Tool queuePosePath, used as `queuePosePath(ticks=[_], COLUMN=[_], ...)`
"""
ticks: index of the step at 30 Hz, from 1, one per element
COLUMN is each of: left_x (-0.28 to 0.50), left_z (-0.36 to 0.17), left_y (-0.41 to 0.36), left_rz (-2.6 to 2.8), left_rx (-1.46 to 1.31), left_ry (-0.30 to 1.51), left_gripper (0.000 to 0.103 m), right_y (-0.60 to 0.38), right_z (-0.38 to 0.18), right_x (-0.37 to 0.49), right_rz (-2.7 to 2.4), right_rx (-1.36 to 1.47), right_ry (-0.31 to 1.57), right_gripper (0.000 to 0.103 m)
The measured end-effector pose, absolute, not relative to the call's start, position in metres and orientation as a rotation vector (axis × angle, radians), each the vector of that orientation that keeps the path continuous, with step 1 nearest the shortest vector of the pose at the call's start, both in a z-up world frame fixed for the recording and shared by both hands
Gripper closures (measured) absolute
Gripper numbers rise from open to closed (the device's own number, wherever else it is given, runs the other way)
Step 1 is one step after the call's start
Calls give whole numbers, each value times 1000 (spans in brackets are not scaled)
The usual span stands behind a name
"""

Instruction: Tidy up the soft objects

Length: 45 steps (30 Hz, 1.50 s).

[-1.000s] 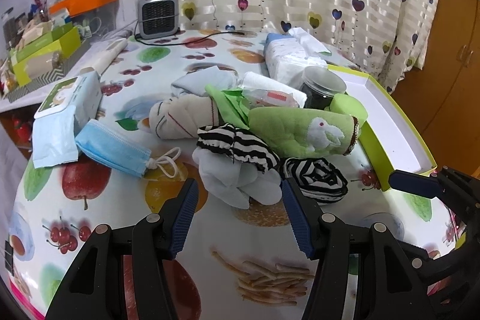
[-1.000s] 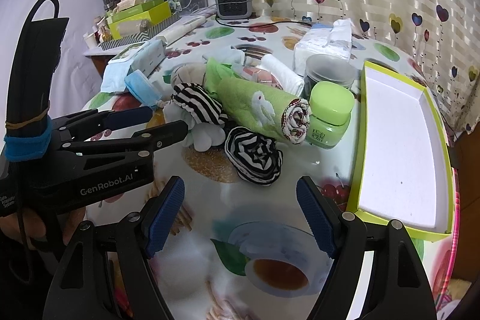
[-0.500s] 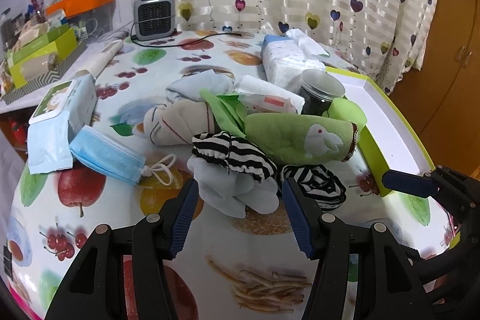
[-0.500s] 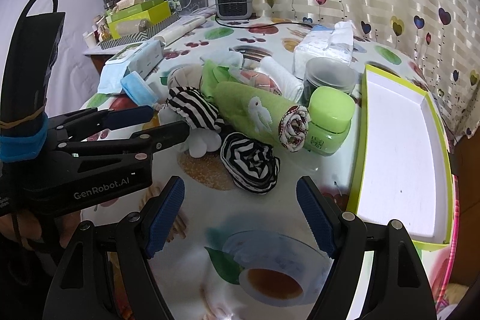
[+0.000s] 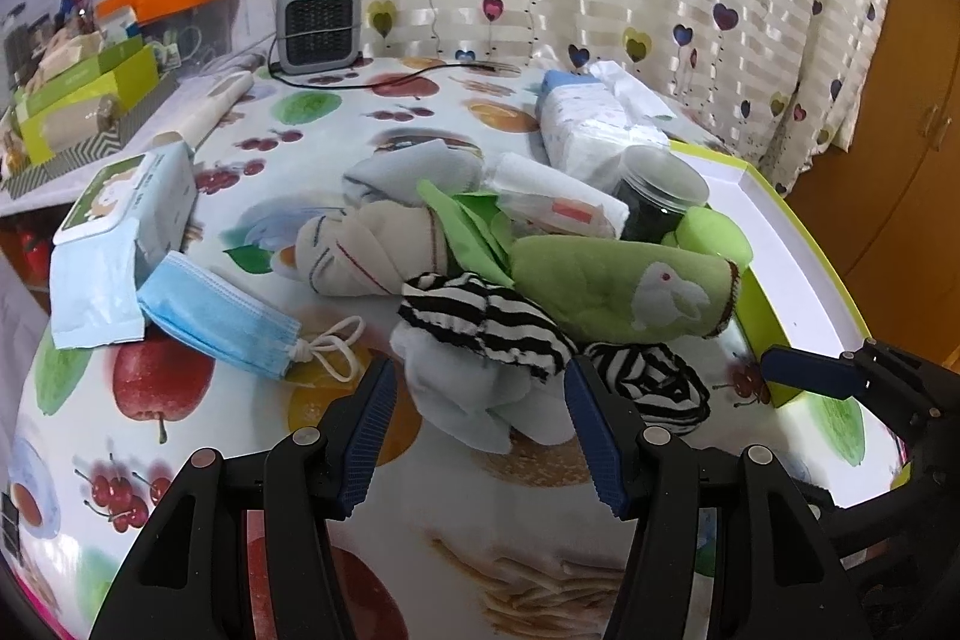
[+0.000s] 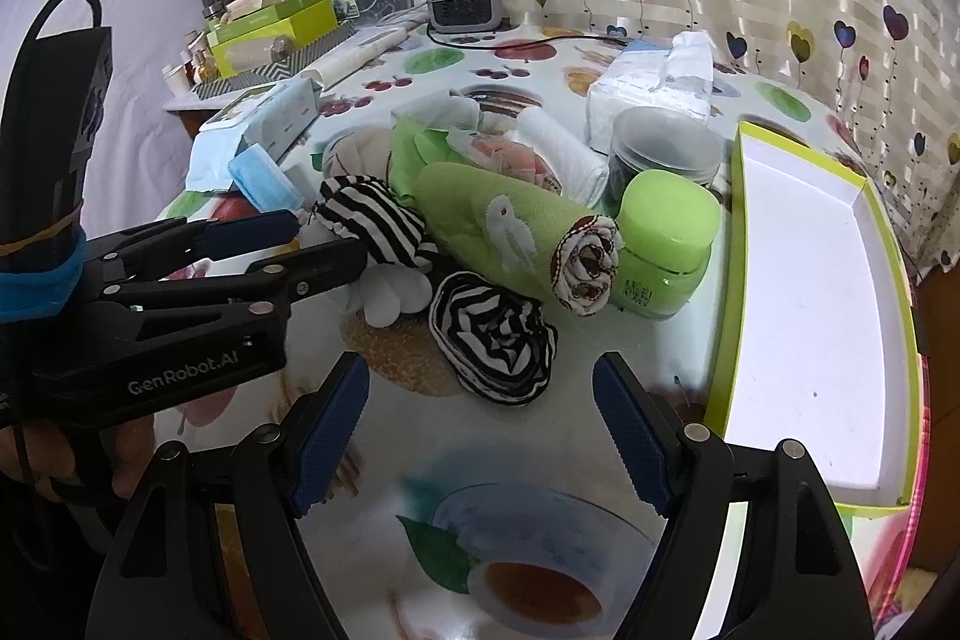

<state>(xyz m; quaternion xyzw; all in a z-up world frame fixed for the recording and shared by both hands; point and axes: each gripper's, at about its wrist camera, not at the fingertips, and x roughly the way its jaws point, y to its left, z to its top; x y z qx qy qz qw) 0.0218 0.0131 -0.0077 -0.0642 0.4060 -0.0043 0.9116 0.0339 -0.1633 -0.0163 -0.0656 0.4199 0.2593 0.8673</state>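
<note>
Only the right view: green jar's [image 6: 666, 250] label (unreadable).

My left fingers [image 5: 585, 421] are covering the near edge of the pale grey-white soft cloth bundle [image 5: 480, 394] and part of the black-and-white striped rolled sock [image 5: 654, 385]. The rolled green rabbit-print towel [image 5: 618, 292] is hiding the lower body of the dark clear-lidded jar [image 5: 657, 196]. In the right wrist view, the lime-edged white cardboard tray [image 6: 810, 328] is running out past the frame's right side, and the printing on the green plastic cream jar [image 6: 663, 244] is reading too small for me.
</note>
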Motion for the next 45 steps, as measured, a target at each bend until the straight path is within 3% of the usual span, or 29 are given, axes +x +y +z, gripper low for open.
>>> queuePosePath(ticks=[11, 16, 23, 30, 34, 45], left_x=[22, 22, 22, 24, 29, 53], left_z=[-14, -15, -14, -10, -8, -15], left_y=[33, 37, 41, 41, 36, 19], left_rz=[-1, -18, -35, -58, -83, -98], left_rx=[-185, -195, -209, -211, -204, -137], left_ry=[829, 823, 806, 786, 781, 816], left_gripper=[46, 46, 46, 46, 45, 45], right_y=[-162, -155, -148, -142, -146, -161], right_z=[-25, -32, -46, -53, -52, -43], right_x=[51, 56, 68, 72, 66, 50], right_rz=[528, 538, 528, 531, 548, 553], right_rx=[-95, -101, -116, -149, -135, -84], right_ry=[911, 934, 965, 966, 961, 940], right_gripper=[26, 36, 37, 75, 80, 80])
